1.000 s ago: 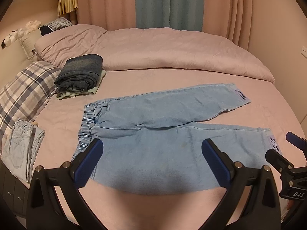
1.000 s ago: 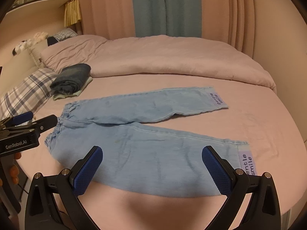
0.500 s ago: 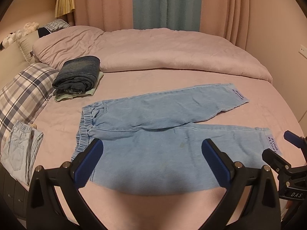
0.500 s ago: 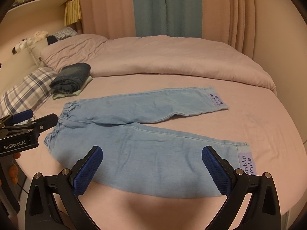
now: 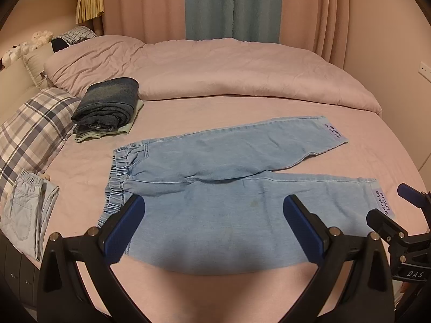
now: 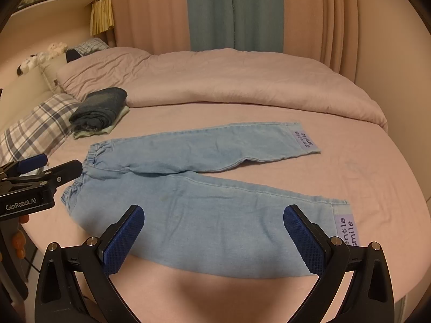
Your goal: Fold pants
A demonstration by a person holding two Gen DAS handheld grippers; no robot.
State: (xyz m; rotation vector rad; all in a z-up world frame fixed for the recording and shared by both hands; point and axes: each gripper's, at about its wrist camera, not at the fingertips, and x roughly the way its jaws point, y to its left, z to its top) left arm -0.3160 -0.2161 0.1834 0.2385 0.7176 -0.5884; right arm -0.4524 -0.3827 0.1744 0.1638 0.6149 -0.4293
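Light-blue pants [image 5: 229, 188] spread flat on a pink bed [image 5: 188, 113], both grippers held above the near edge.

The pants fill mid-frame, waistband at left, two legs diverging to the right, with bare sheet on every side. A folded dark denim stack [image 5: 106, 107] lies upper left beside a plaid pillow [image 5: 29, 129], well apart from the pants. The left gripper [image 5: 215, 228] and right gripper [image 6: 214, 228] each show blue pads spread wide, holding nothing, at lower frame over the nearer leg.
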